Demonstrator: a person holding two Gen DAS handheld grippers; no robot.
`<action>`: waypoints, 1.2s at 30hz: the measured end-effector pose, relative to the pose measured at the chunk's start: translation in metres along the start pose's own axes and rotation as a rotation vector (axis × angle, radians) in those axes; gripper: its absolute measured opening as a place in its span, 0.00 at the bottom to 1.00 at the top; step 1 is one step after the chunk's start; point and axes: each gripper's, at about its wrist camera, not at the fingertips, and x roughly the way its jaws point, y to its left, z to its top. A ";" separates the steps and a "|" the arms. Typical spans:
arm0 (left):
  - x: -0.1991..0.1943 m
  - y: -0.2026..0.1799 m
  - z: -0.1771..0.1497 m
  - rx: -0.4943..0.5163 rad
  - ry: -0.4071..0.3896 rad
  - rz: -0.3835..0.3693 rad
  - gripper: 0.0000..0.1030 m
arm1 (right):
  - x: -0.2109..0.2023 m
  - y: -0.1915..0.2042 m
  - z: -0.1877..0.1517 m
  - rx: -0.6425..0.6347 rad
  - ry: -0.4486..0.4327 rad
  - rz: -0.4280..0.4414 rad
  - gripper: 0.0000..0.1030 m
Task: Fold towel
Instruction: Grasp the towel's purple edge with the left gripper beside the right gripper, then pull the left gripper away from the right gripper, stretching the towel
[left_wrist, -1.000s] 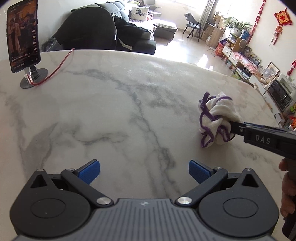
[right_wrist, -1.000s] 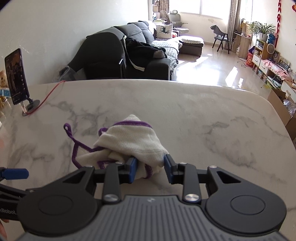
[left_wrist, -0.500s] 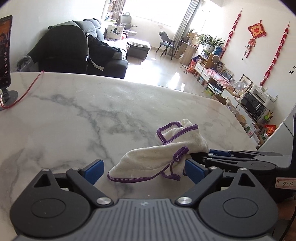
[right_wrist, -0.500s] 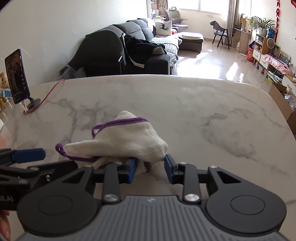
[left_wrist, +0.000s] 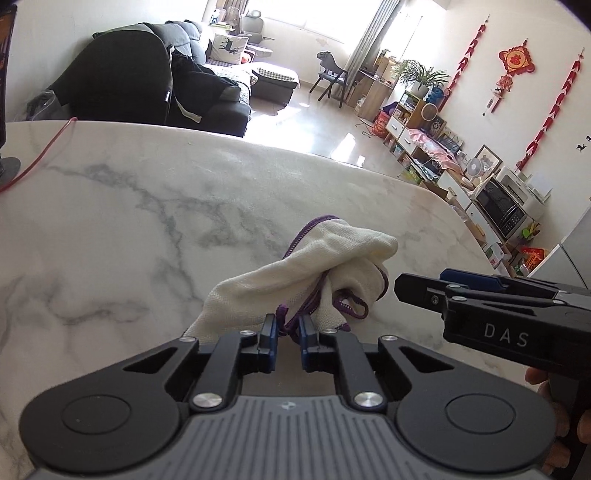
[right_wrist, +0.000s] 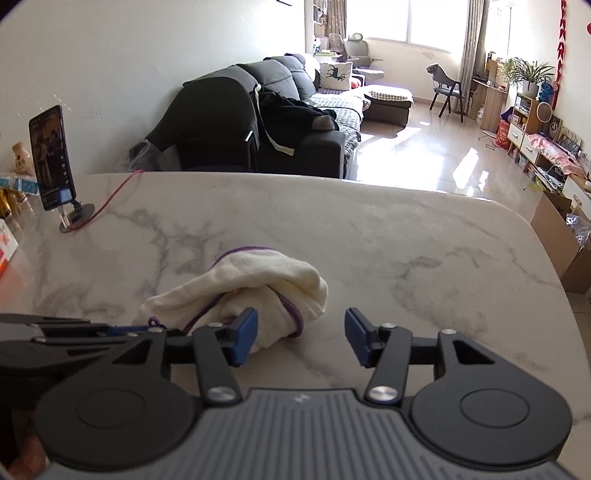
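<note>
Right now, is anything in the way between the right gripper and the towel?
Nothing visible is. The right gripper is open, its fingers having just spread, and the bunched towel lies on the marble table right in front. The left gripper is shut on the towel's purple edge, off to the side.

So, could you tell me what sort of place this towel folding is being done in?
Most likely a lived-in home, an open living and dining room. The marble-look table faces a dark sofa with a cushion, and along the side wall stand low cabinets with a microwave and red hanging decorations.
</note>
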 end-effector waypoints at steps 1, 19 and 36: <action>0.000 0.001 -0.001 -0.002 0.004 -0.001 0.10 | 0.001 0.004 0.002 -0.013 -0.001 0.009 0.56; -0.007 0.020 -0.014 -0.019 0.046 0.038 0.06 | 0.030 0.066 0.018 -0.366 0.044 0.162 0.49; -0.013 0.032 -0.013 -0.049 0.043 0.056 0.06 | 0.033 0.068 0.025 -0.362 -0.001 0.126 0.06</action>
